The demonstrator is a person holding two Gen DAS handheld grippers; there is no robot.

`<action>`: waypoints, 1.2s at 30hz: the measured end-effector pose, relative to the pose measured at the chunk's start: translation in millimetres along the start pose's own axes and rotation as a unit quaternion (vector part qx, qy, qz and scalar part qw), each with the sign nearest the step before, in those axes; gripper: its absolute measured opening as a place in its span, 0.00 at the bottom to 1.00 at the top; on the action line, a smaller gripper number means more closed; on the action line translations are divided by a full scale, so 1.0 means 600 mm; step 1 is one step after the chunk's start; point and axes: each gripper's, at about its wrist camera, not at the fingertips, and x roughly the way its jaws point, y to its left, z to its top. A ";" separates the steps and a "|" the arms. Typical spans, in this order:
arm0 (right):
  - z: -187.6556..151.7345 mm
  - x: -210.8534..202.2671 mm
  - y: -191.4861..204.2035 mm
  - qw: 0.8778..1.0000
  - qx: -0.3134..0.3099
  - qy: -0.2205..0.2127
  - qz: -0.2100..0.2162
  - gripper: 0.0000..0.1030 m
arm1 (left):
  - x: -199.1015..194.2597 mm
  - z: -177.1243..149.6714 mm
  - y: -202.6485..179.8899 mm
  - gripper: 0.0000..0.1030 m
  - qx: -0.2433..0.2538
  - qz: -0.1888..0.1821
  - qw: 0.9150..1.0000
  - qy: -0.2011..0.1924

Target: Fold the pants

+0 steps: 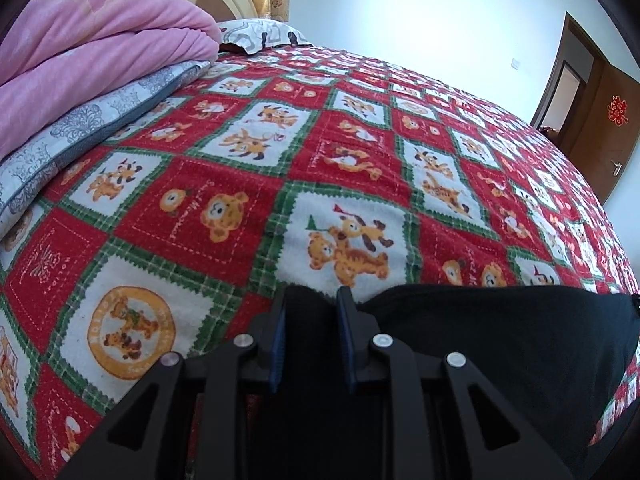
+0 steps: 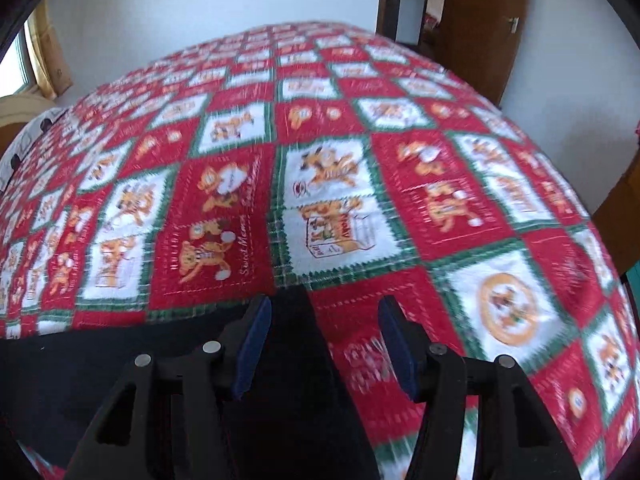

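Observation:
The black pants (image 1: 500,340) lie on the red patchwork bedspread (image 1: 320,152) at the near edge of the bed. In the left wrist view my left gripper (image 1: 311,300) is shut on a corner of the black pants, with fabric bunched between its blue pads. In the right wrist view the pants (image 2: 100,360) spread to the lower left. My right gripper (image 2: 325,310) is open, its fingers wide apart over an end of the black cloth, which lies against the left pad (image 2: 252,344). This view is motion-blurred.
A folded pink quilt (image 1: 88,56) on a grey patterned pillow (image 1: 80,136) sits at the bed's far left by the headboard. Another pillow (image 1: 260,34) lies behind. A brown door (image 1: 600,120) stands open at the right, also in the right wrist view (image 2: 480,12).

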 end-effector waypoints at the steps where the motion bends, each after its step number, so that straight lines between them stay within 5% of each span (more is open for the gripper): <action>1: 0.001 0.011 -0.001 1.000 -0.001 0.008 0.004 0.55 | 0.000 0.000 0.000 0.24 0.000 0.000 1.000 0.000; 3: 0.001 0.028 -0.002 1.000 -0.001 0.012 0.021 0.48 | 0.001 0.000 0.000 0.24 -0.002 -0.002 1.000 0.001; 5: 0.000 0.030 -0.001 0.999 -0.003 0.009 0.046 0.18 | 0.002 0.001 -0.002 0.23 0.000 0.001 1.000 0.001; 8: -0.004 0.020 0.015 0.998 -0.018 0.006 0.054 0.07 | 0.003 0.001 -0.002 0.23 0.005 0.006 1.000 0.000; 14: -0.017 -0.029 0.020 0.999 -0.014 -0.013 0.048 0.06 | -0.007 0.006 -0.002 0.12 0.007 -0.011 1.000 -0.008; 21: -0.027 -0.132 0.008 0.996 -0.024 -0.076 0.045 0.06 | -0.054 0.013 0.012 0.12 -0.020 -0.044 0.997 -0.055; 36: -0.150 -0.307 -0.058 0.973 0.003 -0.194 0.125 0.06 | -0.158 -0.032 0.052 0.12 -0.059 -0.152 0.976 -0.142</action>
